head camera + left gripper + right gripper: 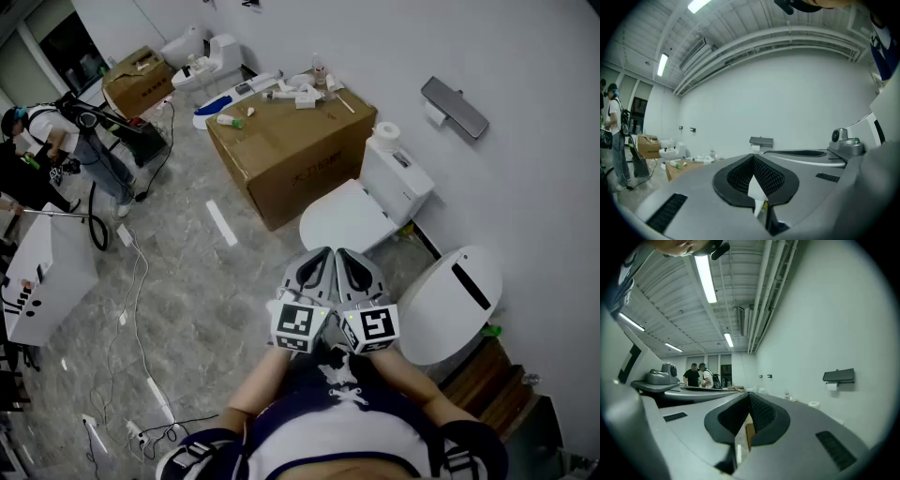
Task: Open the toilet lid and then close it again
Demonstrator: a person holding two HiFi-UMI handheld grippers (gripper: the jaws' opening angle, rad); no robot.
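Floor [187,309] grey, wall [525,56] white — left hand-held gripper [321,255] and right hand-held gripper [346,255] both closed.

The grey marbled floor [187,309] carries everything here. Just ahead of the left hand-held gripper [317,262] and the right hand-held gripper [352,264] stands a white toilet [347,220], and beyond it a large cardboard box [281,155]. Just right of the right hand-held gripper stands a second white toilet [450,300]. Ahead and left of the left hand-held gripper a white strip [221,223] lies on the tiles. Thin cables [131,300] trail well to its left, down to a power strip [139,433]. A white cabinet [47,262] stands far left, and a smaller cardboard box [139,80] far ahead.
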